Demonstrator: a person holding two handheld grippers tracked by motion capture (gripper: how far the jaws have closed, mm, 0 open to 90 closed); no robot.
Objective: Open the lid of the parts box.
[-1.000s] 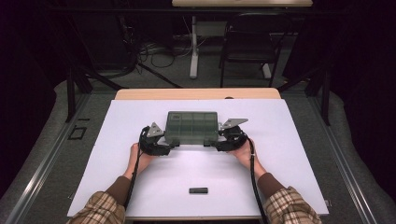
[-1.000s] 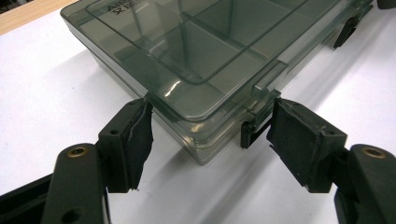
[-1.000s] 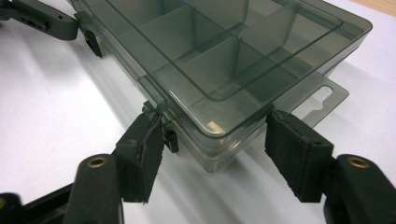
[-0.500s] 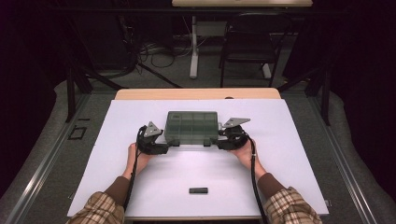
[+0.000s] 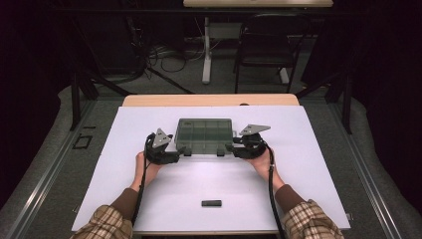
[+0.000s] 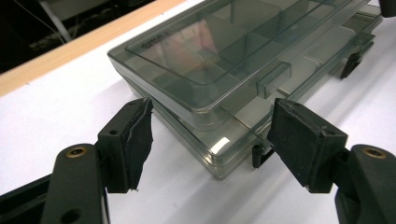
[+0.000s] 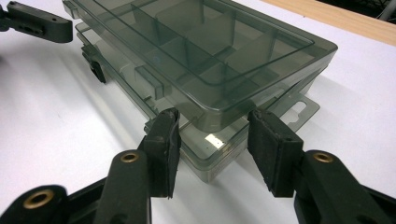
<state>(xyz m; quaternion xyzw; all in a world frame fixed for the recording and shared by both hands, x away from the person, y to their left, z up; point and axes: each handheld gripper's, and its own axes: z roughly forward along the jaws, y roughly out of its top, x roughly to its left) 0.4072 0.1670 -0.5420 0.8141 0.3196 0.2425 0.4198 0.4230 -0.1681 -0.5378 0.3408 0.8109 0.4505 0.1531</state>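
Compartment box point(image 5: 204, 135), smoky and clear-lidded, flat on the white table sheet point(image 5: 124, 130), mid-table, between both tools. Left gripper point(image 6: 210, 140) at the near left corner, jaws spread either side of that corner, pads not visibly pressing; same gape as a second ago. Right gripper point(image 7: 212, 149) at the near right corner, jaws just been closing around it, narrower than before, pads near but not clamped. Small black block point(image 5: 211, 203) near the front edge, unmoved.
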